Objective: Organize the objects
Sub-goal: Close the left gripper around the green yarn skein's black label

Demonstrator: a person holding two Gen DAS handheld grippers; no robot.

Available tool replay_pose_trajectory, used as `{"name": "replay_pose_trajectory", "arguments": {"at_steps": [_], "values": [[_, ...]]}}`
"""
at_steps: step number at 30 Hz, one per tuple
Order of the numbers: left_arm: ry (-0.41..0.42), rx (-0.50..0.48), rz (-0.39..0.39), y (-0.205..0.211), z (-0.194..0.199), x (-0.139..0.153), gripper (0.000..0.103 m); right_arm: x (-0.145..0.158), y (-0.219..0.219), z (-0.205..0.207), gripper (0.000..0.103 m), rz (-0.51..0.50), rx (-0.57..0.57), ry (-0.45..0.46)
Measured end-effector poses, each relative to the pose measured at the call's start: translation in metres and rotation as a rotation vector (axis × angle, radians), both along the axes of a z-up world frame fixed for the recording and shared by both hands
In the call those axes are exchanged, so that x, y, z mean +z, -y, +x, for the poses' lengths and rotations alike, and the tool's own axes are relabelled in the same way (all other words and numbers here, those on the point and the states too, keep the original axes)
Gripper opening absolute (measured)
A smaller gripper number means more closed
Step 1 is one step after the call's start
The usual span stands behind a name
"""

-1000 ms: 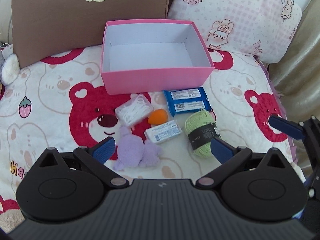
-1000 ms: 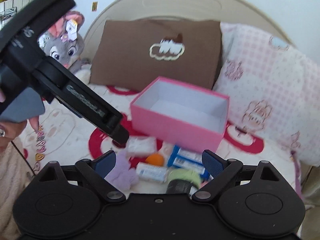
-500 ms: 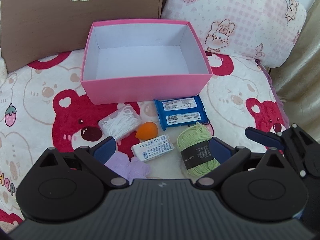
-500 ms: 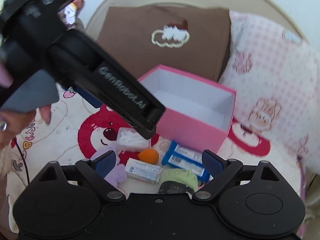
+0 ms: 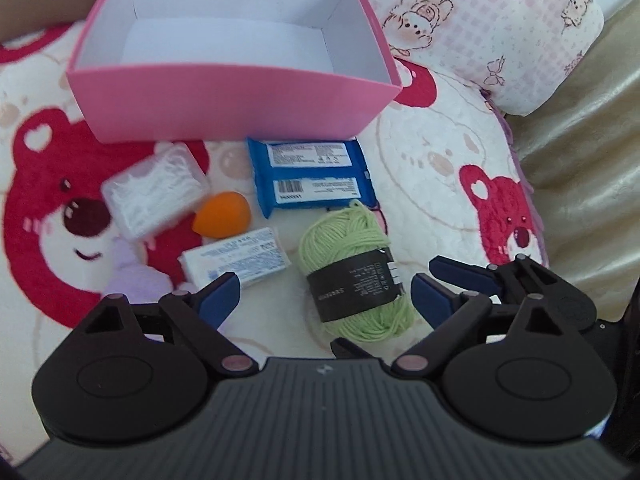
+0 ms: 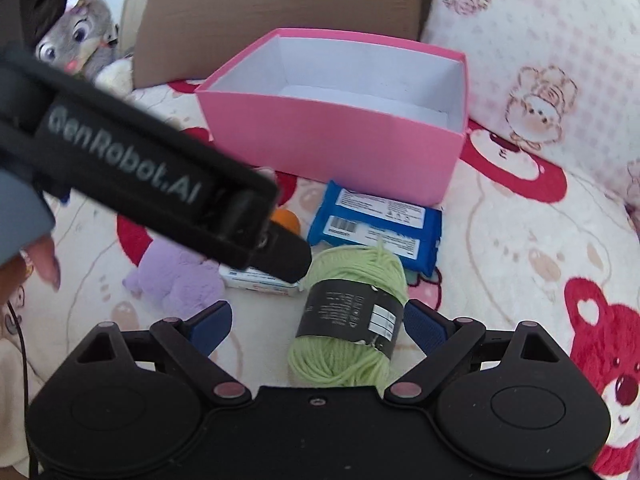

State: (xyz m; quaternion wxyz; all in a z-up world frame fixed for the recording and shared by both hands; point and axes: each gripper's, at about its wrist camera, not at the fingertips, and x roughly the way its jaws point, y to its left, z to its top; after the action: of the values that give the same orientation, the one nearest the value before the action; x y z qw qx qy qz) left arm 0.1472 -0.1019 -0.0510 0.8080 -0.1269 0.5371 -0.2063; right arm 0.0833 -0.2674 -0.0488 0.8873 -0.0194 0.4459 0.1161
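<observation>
Nothing is yet packed: the pink box (image 5: 224, 100) is seen empty, with the green yarn ball (image 6: 352, 320), blue packet (image 5: 314, 178) and other items beside it. The left gripper (image 5: 326, 300) and right gripper (image 6: 316, 326) are spread wide, nothing gripped.

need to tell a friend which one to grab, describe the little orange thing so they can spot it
Start at the open pink box on the bear blanket. Just in front of it, left of the blue packets, lies the orange sponge: egg-shaped, the only orange item.

right gripper (image 6: 318, 322) is hovering with jaws spread around green yarn ball (image 6: 352, 316); left gripper (image 6: 160, 188) is crossing in front of pink box (image 6: 332, 140), blue packet (image 6: 380, 228) lying between.
</observation>
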Motion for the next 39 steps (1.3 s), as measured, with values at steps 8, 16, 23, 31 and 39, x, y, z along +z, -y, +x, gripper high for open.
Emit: {"name": "replay_pose_trajectory", "arguments": {"at_steps": [8, 16, 23, 31, 39], "values": [[-0.056, 0.038, -0.056, -0.002, 0.014, -0.036, 0.093, -0.025, 0.01, 0.011, 0.094, 0.038, -0.043, -0.126], [-0.161, 0.095, -0.243, -0.006, 0.02, -0.069, 0.09, -0.039, 0.014, 0.017, 0.092, 0.008, -0.105, -0.168], [-0.091, 0.069, -0.264, -0.001, 0.024, -0.069, 0.079, -0.043, 0.026, 0.023, 0.09, 0.085, -0.128, -0.182], [-0.205, 0.054, -0.312, 0.009, 0.025, -0.098, 0.069, -0.063, 0.017, 0.033, 0.084, 0.054, -0.108, -0.256], [-0.26, 0.104, -0.399, 0.0, 0.028, -0.111, 0.062, -0.067, 0.019, 0.034, 0.066, 0.066, -0.135, -0.262]]}}
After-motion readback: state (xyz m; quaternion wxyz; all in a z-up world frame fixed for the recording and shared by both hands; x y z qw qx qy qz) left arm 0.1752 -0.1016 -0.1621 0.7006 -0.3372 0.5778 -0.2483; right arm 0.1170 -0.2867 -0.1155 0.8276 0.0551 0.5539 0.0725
